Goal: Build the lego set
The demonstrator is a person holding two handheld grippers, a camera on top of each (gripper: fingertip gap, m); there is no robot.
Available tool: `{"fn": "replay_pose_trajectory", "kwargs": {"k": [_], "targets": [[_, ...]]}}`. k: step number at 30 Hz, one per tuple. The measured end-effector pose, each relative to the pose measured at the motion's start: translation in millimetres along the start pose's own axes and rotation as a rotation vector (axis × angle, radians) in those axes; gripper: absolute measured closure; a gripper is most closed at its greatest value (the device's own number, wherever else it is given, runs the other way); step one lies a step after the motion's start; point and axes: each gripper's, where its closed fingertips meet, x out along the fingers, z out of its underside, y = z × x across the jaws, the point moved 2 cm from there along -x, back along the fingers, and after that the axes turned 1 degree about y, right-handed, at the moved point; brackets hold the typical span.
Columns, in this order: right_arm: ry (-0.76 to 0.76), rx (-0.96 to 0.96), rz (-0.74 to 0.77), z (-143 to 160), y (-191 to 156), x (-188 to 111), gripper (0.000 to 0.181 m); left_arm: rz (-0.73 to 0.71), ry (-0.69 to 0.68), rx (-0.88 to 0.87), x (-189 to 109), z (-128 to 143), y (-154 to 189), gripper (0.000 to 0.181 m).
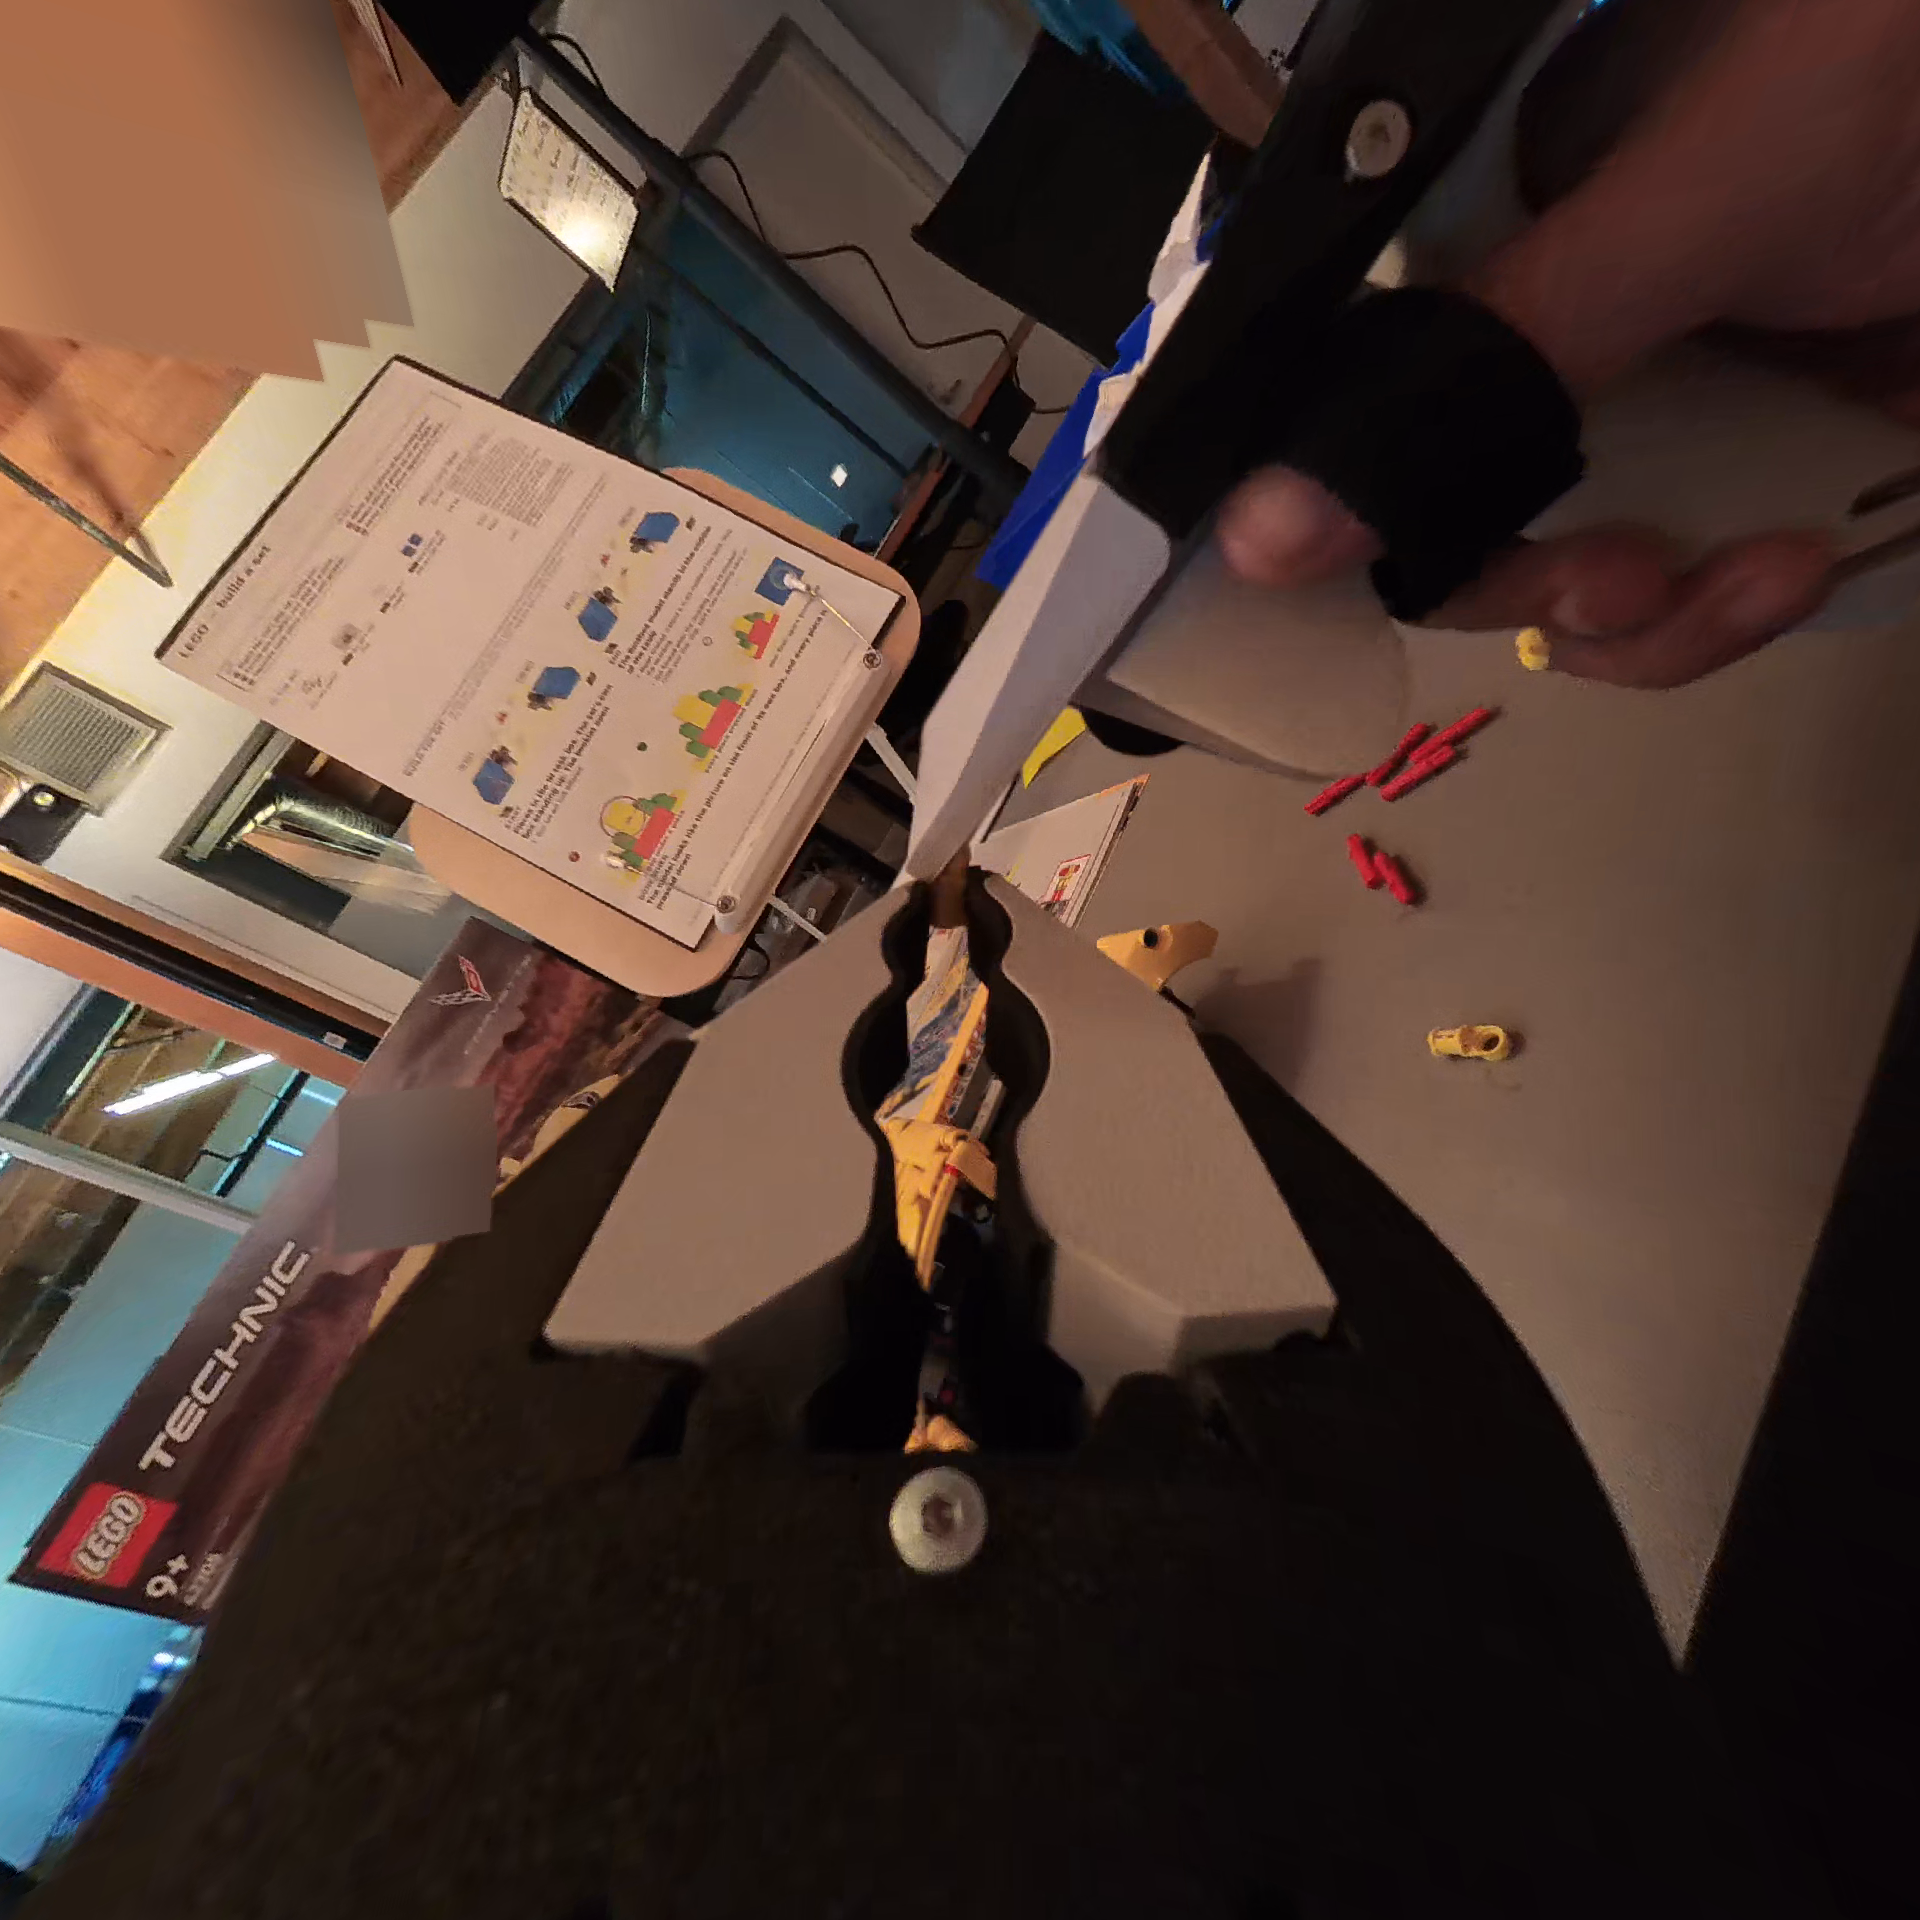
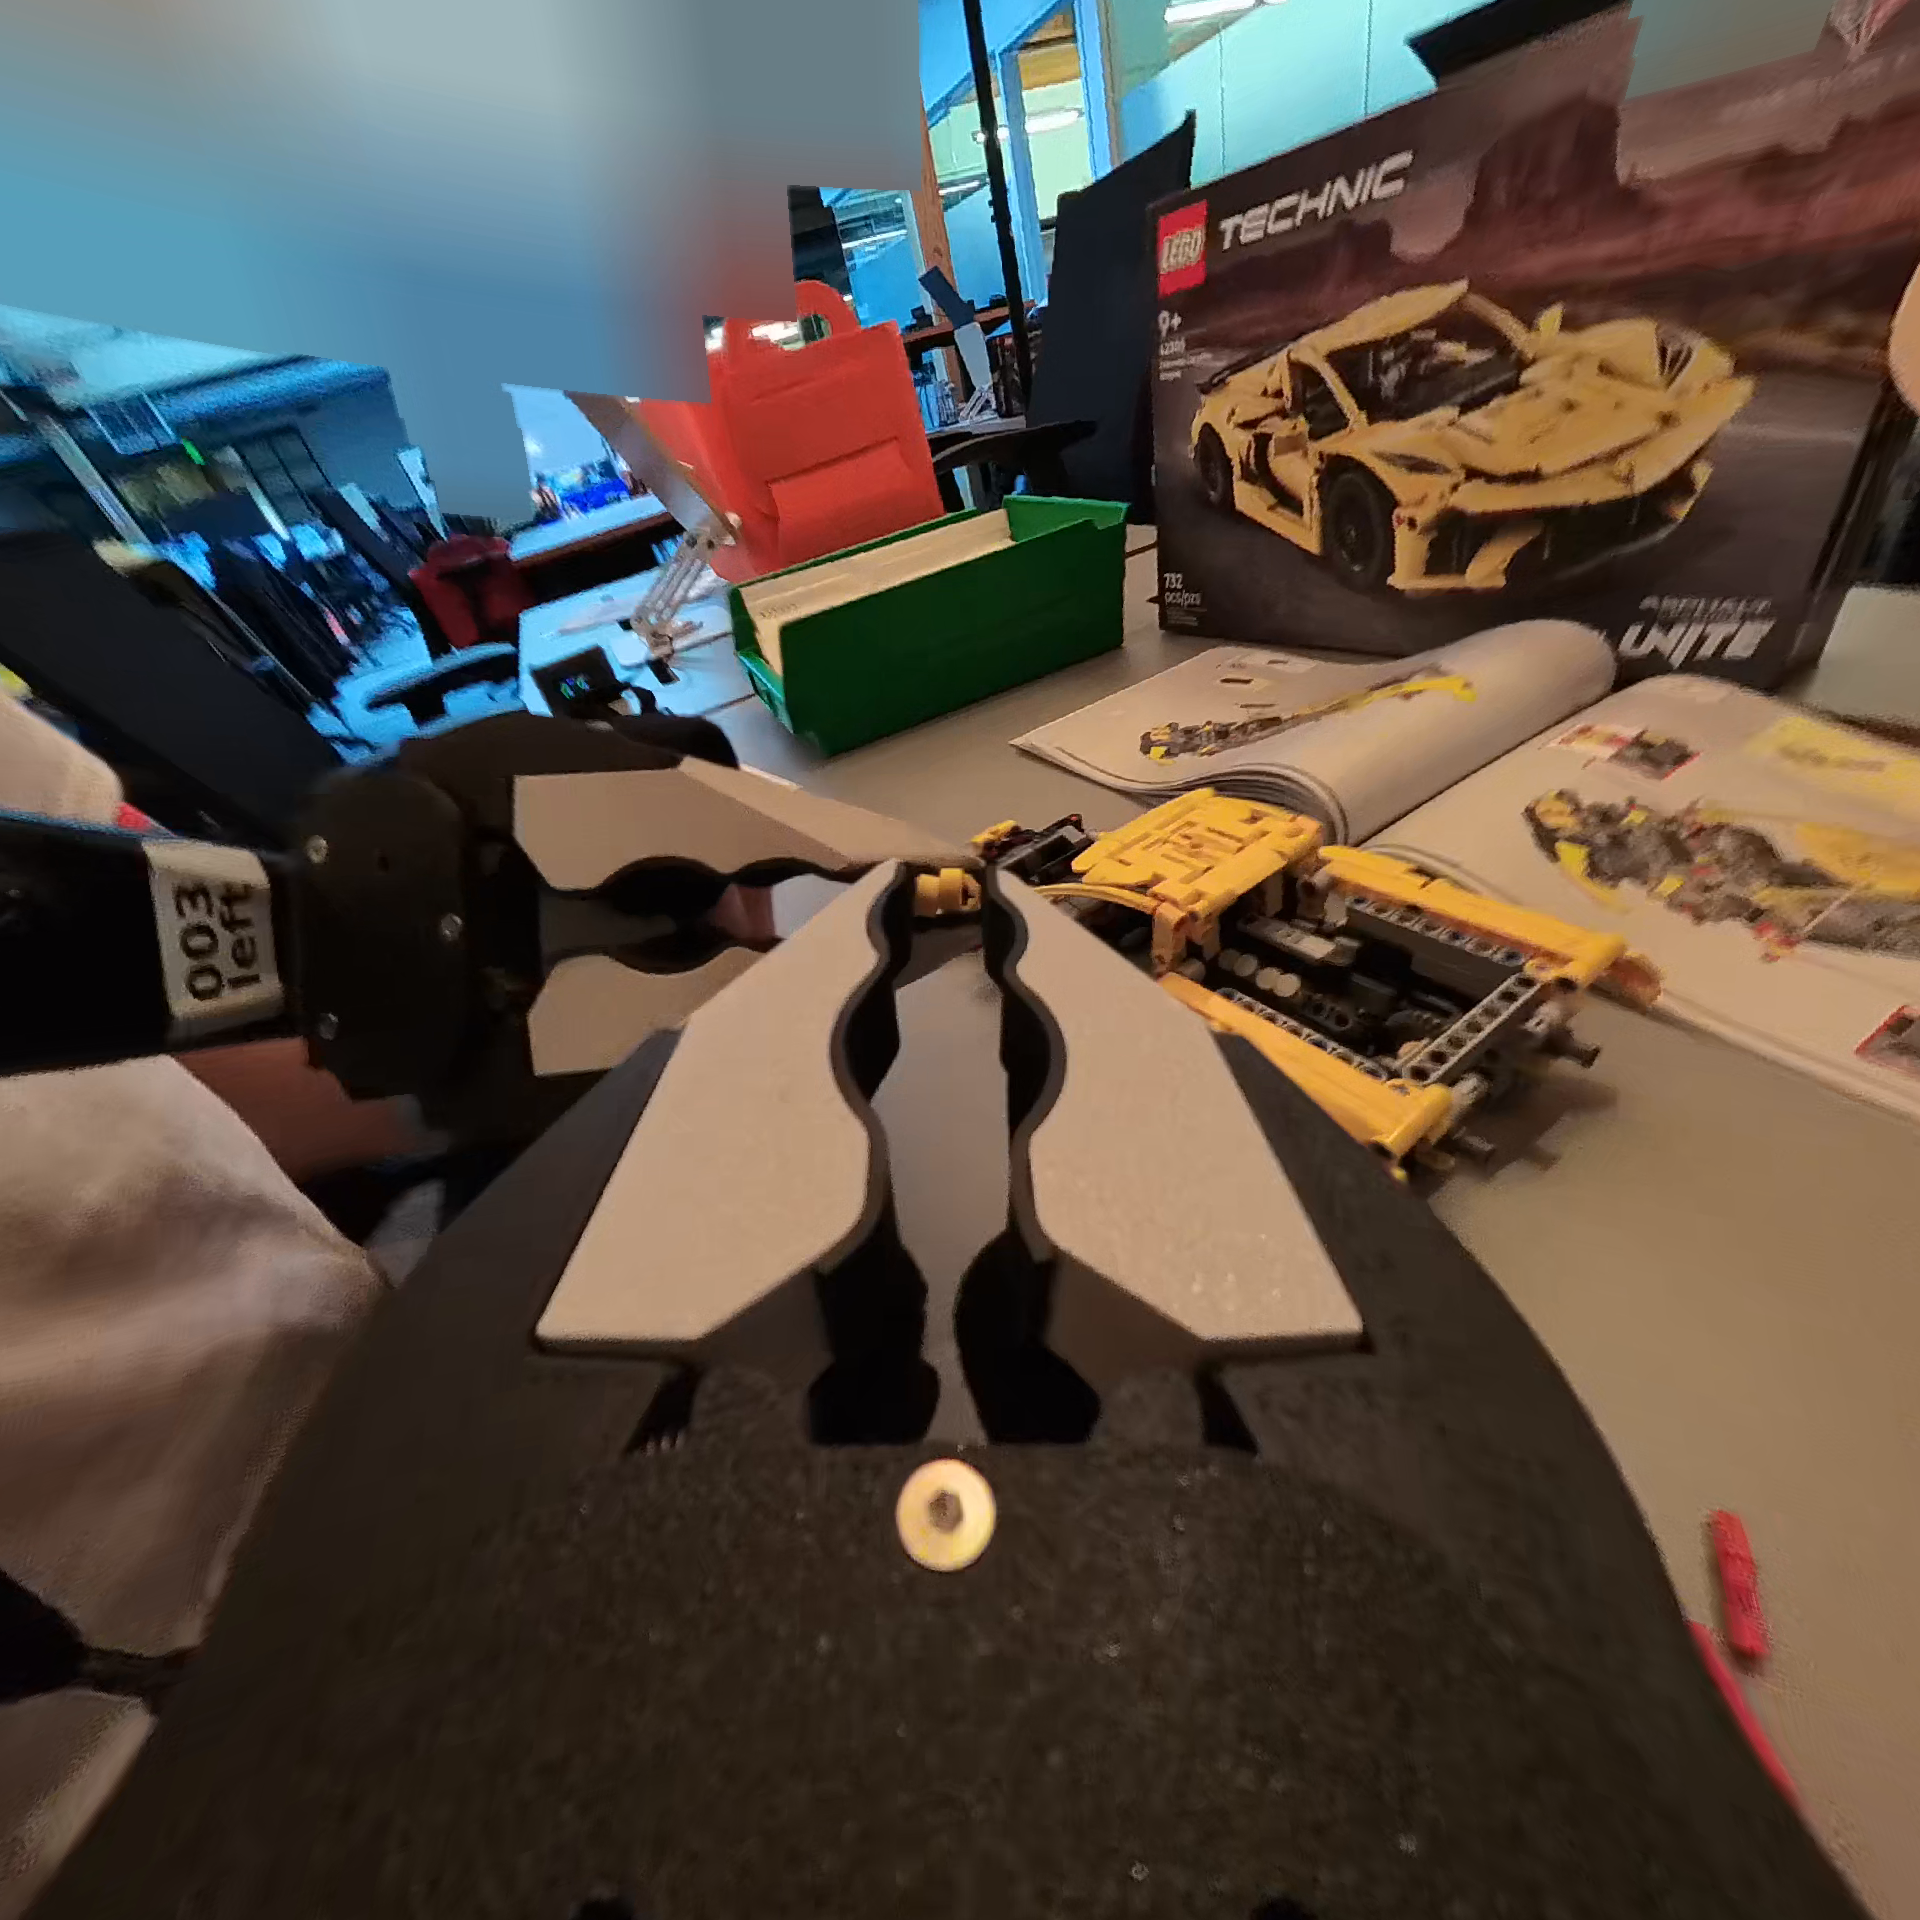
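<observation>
My right gripper (image 2: 948, 894) is shut on a small yellow piece (image 2: 943, 891), held just above the grey table (image 2: 1662, 1299). My left gripper (image 2: 961, 864) comes in from the left, and its shut tips meet the same piece. In the left wrist view, my left gripper (image 1: 940, 888) pinches a small tan-yellow bit at its tips. The right gripper's grey finger (image 1: 1039, 644) touches there from above. The partly built yellow and black car (image 2: 1299, 935) lies just behind the tips. It also shows through the left finger gap (image 1: 940, 1132).
An open instruction booklet (image 2: 1351, 717) and the set's box (image 2: 1455, 416) lie behind the car, with a green bin (image 2: 935, 623) to the left. Red pins (image 1: 1397, 758) and loose yellow pieces (image 1: 1470, 1042) are scattered on the table. A hand (image 1: 1621, 603) holds the right gripper. A printed sheet stands on a clipboard (image 1: 540, 644). Left and right tips are no more than a few centimetres apart.
</observation>
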Motion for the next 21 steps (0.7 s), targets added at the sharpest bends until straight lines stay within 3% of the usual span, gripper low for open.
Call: {"fn": "replay_pose_trajectory", "kwargs": {"k": [6, 15, 21], "targets": [[-0.047, -0.307, 0.082, 0.8, -4.4, -5.0, 0.174, -0.024, 0.008, 0.119, -1.3, -0.9, 3.8, 0.175], [-0.104, -0.213, -0.055, 7.3, -6.3, -10.1, 0.174, -0.002, 0.042, 0.189, -3.8, -3.5, 10.7, 0.175], [-0.091, -0.165, -0.051, 9.3, -3.6, -8.9, 0.175, 0.035, 0.032, 0.052, -2.6, -1.3, 11.6, 0.174]]}}
